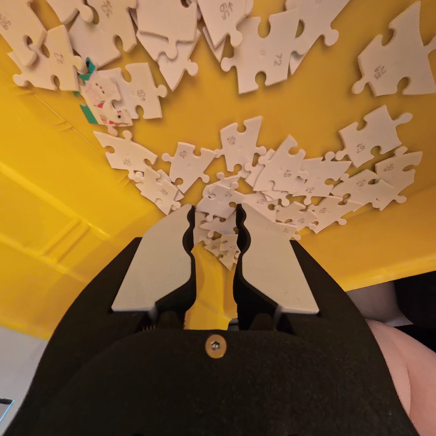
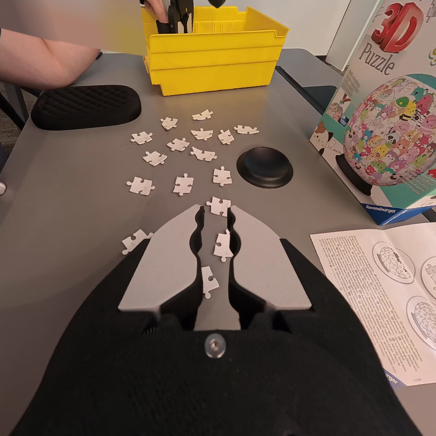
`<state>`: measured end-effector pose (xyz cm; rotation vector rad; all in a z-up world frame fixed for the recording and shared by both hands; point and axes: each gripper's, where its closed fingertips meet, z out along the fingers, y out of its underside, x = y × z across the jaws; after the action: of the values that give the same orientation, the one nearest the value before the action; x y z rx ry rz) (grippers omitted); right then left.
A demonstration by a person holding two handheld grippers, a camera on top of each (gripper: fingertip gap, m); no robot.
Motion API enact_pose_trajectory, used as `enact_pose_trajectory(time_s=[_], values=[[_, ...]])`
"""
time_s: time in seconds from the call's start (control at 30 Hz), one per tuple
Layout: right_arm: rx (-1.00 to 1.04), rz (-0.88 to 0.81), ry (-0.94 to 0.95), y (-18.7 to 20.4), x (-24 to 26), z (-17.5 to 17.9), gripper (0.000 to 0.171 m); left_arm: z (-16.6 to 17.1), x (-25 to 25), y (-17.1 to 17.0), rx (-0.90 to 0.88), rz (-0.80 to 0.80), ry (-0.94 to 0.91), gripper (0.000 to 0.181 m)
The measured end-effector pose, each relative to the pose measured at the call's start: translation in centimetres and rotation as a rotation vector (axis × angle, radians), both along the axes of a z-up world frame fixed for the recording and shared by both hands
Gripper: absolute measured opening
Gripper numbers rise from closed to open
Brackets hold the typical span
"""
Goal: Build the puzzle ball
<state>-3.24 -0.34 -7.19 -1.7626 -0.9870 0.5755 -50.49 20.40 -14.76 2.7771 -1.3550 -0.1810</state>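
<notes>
My left gripper [image 1: 215, 208] is down inside the yellow bin [image 1: 59, 212], jaws parted a narrow way with nothing between them, tips just over a heap of white pieces [image 1: 278, 179] lying blank side up on the bin floor; more pieces [image 1: 257, 56] spread farther back, and one printed piece [image 1: 103, 103] shows colour at the left. From the right wrist view the bin [image 2: 212, 59] sits at the far end of the grey table [image 2: 70, 212], with the left gripper [image 2: 175, 20] reaching into it from above. My right gripper [image 2: 215, 210] hangs over the table, jaws a narrow gap apart and holding nothing; loose pieces [image 2: 181, 144] are scattered face down between it and the bin, one piece [image 2: 219, 205] just past the tips, two more [image 2: 223, 245] seen in the gap between the fingers. No ball is assembled that I can see. The black stand [image 2: 265, 169] rests on the table right of the scatter, bare. The puzzle box [image 2: 387, 118] stands upright at the far right, the instruction sheet [image 2: 377, 295] lies open near it. A black pad [image 2: 85, 106] lies at the left, a person's arm [image 2: 42, 61] above it
</notes>
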Motion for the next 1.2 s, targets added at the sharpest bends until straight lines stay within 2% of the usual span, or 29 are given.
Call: enact_pose_trajectory(time_s=[0.23, 0.53, 0.67, 0.87, 1.03, 1.2], values=[[0.002, 0.002, -0.002, -0.1, 0.0, 0.1, 0.019, 0.5, -0.1, 0.2, 0.023, -0.004, -0.008, 0.008], [-0.004, 0.005, -0.007, -0.1, -0.1, -0.1, 0.019, 1.0, 0.9, -0.2, 0.013, -0.041, -0.079, 0.004], [-0.004, 0.004, -0.005, -0.1, 0.0, -0.1, 0.019, 2.3, 0.9, 1.2, 0.120, -0.034, -0.081, 0.002], [-0.010, 0.005, -0.010, 0.0, 0.0, -0.3, 0.019, 4.4, 2.6, 2.3, 0.199, 0.026, -0.238, 0.002], [-0.018, 0.008, -0.019, 0.0, -0.2, -0.5, 0.019, 2.9, 4.4, 3.1, 0.144, 0.126, -0.302, 0.002], [-0.021, 0.010, -0.020, -0.1, -0.2, -0.6, 0.019, 1.0, 4.0, 3.3, 0.099, 0.186, -0.241, 0.004]])
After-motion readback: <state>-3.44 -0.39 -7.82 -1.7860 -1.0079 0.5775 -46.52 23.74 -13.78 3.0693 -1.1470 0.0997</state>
